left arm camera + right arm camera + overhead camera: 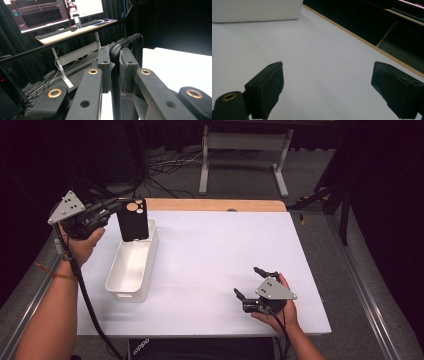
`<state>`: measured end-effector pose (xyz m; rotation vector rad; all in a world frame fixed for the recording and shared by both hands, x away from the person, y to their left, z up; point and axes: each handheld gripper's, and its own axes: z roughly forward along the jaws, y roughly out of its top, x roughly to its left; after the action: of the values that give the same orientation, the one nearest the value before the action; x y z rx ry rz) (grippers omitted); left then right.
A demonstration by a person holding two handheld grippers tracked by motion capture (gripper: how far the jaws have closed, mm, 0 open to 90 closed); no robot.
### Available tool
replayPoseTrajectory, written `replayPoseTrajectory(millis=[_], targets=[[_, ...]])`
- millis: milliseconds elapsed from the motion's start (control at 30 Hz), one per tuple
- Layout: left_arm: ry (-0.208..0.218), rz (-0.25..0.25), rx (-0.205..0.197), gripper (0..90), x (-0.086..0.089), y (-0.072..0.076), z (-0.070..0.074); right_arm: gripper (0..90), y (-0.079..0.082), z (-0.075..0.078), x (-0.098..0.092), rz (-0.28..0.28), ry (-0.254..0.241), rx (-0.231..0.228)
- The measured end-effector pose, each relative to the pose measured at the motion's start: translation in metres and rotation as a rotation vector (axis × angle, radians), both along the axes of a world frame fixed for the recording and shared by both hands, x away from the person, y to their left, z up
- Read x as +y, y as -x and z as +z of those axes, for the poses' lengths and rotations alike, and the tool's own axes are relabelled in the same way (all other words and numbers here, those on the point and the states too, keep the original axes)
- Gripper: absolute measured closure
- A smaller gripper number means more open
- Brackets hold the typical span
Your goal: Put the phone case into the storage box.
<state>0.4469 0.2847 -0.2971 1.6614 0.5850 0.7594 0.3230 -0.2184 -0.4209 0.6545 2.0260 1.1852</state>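
high: above, forward-down | tongs views: close, level — share table (215, 250)

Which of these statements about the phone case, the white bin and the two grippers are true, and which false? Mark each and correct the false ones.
1. The left gripper grips a black phone case. True.
2. The phone case lies flat on the table. False: it is held upright over the white bin.
3. The right gripper is open. True.
4. The right gripper holds the bin. False: its jaws hold nothing and stand apart from the bin.
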Motion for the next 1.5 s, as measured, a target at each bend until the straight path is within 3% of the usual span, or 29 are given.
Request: replayPoseTrajectory(millis=[700,967,1500], targets=[[0.015,-0.009,0.04,81.7,0.002,-0.038,-0.022,12.4,0.0,0.0,-0.003,-0.013,-0.008,0.011],[0.013,-0.004,0.064,81.7,0.0,-0.058,-0.039,12.4,-0.002,-0.002,-0.002,-0.014,0.006,0.024],[-0.006,-0.005,0.073,81.6,-0.007,-0.078,-0.071,12.4,-0.005,-0.006,0.002,-0.022,0.022,0.047]])
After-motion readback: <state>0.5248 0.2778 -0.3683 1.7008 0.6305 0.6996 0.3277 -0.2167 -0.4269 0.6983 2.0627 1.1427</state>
